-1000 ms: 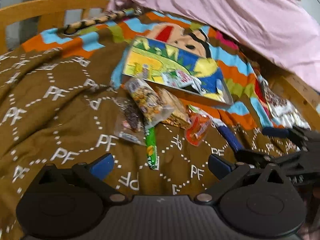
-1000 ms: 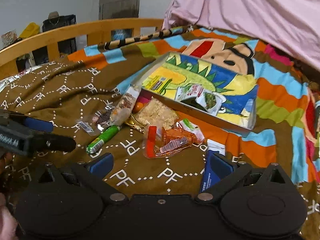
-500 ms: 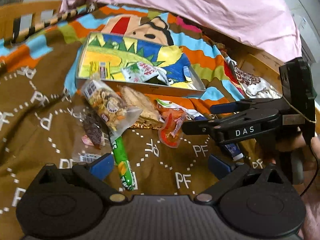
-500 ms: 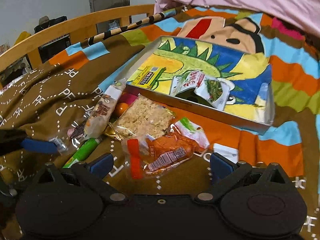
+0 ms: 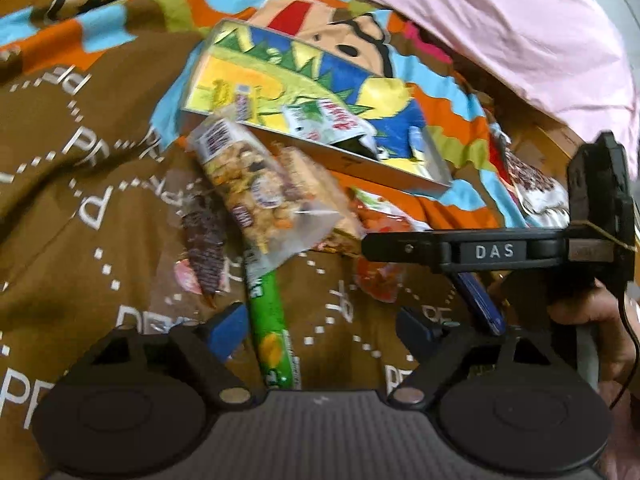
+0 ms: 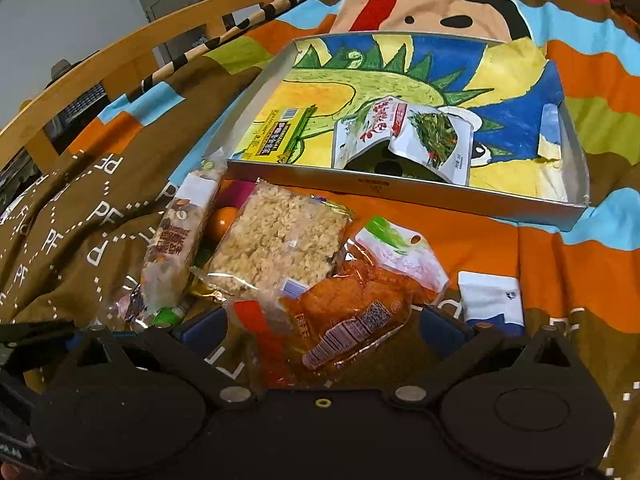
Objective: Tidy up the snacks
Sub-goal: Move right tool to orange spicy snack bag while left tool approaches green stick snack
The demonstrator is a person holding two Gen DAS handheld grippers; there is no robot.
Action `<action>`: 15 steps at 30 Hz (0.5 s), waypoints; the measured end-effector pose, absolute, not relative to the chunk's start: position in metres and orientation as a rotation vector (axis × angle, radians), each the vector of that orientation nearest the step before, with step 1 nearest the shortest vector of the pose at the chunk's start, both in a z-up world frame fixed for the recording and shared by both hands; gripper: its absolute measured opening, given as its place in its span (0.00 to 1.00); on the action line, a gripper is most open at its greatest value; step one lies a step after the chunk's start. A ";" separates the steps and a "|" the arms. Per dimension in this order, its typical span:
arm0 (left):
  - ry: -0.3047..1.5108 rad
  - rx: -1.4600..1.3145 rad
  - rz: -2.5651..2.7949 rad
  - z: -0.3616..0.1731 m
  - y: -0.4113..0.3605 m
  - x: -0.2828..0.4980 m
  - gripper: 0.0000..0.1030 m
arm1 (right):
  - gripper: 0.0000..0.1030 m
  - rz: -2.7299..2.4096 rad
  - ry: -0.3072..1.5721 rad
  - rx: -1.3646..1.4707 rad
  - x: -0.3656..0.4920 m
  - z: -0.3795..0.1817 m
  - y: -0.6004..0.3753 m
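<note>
While on bed [image 5: 80, 208]: snacks lie before the box [image 6: 400, 192].
Left hand-held gripper [image 5: 320, 324]: closing, not yet clenched; green stick [image 5: 272, 332] between fingers.
Right hand-held gripper [image 6: 320, 320]: released; orange pack [image 6: 352, 320] between fingers.

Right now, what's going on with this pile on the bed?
A person holds a gripper in each hand over snack packets heaped on a patterned blanket. The left gripper has just been closing, its jaws astride the green stick packet but not yet pressing on it. The right gripper is open around the orange packet. The painted box behind the pile holds two packets so far; neither gripper has lifted anything.
</note>
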State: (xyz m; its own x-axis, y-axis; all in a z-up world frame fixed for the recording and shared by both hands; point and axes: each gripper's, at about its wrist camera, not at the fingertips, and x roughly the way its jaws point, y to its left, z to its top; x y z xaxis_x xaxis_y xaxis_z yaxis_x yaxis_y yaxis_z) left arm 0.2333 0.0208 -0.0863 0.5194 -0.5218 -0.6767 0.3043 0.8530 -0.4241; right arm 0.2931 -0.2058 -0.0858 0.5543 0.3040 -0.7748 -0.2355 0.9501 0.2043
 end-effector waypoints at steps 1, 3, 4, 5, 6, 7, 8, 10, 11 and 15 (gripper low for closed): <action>0.902 -0.280 -0.496 -0.088 0.022 0.235 0.79 | 0.99 0.316 0.931 0.083 0.295 -0.087 -0.205; 0.905 -0.292 -0.486 -0.089 0.024 0.237 0.77 | 0.99 0.311 0.937 0.097 0.299 -0.090 -0.205; 0.905 -0.288 -0.483 -0.089 0.025 0.237 0.74 | 0.99 0.312 0.943 0.113 0.301 -0.092 -0.205; 0.906 -0.279 -0.478 -0.089 0.024 0.236 0.70 | 0.99 0.317 0.952 0.141 0.303 -0.094 -0.206; 0.905 -0.262 -0.473 -0.089 0.023 0.236 0.69 | 0.99 0.319 0.960 0.165 0.303 -0.095 -0.207; 0.905 -0.244 -0.468 -0.089 0.022 0.236 0.66 | 0.99 0.314 0.964 0.184 0.303 -0.095 -0.209; 0.904 -0.233 -0.462 -0.089 0.021 0.235 0.62 | 0.99 0.313 0.963 0.195 0.304 -0.094 -0.210; 0.906 -0.223 -0.448 -0.089 0.020 0.235 0.58 | 0.99 0.306 0.964 0.217 0.305 -0.094 -0.212; 0.908 -0.227 -0.442 -0.089 0.020 0.236 0.56 | 0.99 0.295 0.966 0.230 0.306 -0.094 -0.212; 0.918 -0.220 -0.410 -0.089 0.020 0.238 0.44 | 0.95 0.246 0.975 0.291 0.310 -0.099 -0.214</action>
